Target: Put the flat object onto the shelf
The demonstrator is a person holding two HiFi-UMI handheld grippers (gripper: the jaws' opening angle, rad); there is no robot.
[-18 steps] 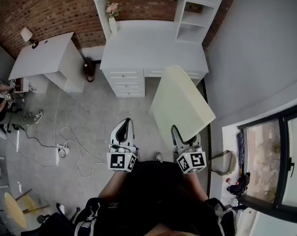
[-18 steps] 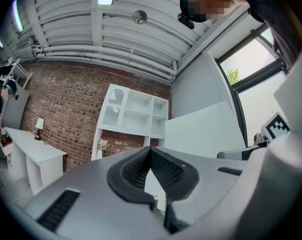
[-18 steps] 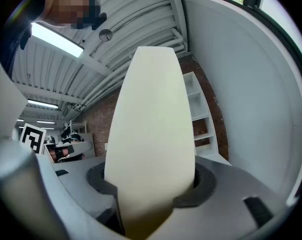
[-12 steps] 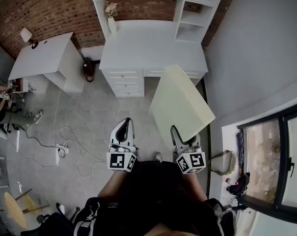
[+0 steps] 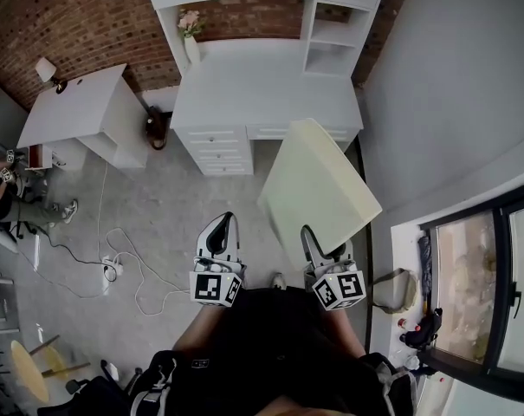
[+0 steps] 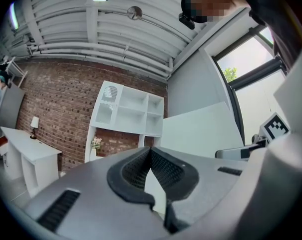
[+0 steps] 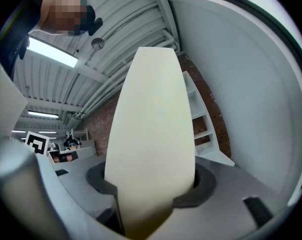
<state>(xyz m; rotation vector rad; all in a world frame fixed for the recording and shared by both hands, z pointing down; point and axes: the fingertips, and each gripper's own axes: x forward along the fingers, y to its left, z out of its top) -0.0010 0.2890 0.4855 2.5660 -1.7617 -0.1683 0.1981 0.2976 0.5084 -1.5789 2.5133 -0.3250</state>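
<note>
The flat object (image 5: 318,189) is a thick cream foam pad, held tilted up in front of me, and my right gripper (image 5: 320,248) is shut on its near edge. In the right gripper view the pad (image 7: 151,129) fills the gap between the jaws and rises over them. My left gripper (image 5: 218,232) is shut and holds nothing; its jaws meet at the tip (image 6: 151,151). The white shelf unit (image 5: 331,33) stands on a white desk (image 5: 262,85) against the brick wall ahead. It also shows in the left gripper view as the shelf unit (image 6: 131,111), beside the pad (image 6: 200,131).
A vase of flowers (image 5: 190,35) stands on the desk's left end. A small white table (image 5: 80,107) with a lamp is at the left. Cables and a power strip (image 5: 114,263) lie on the floor. A grey wall and window (image 5: 478,267) close the right side.
The head view has shifted a little, so the desk and shelves sit slightly lower and more to the left. Both grippers and the pad keep nearly the same places.
</note>
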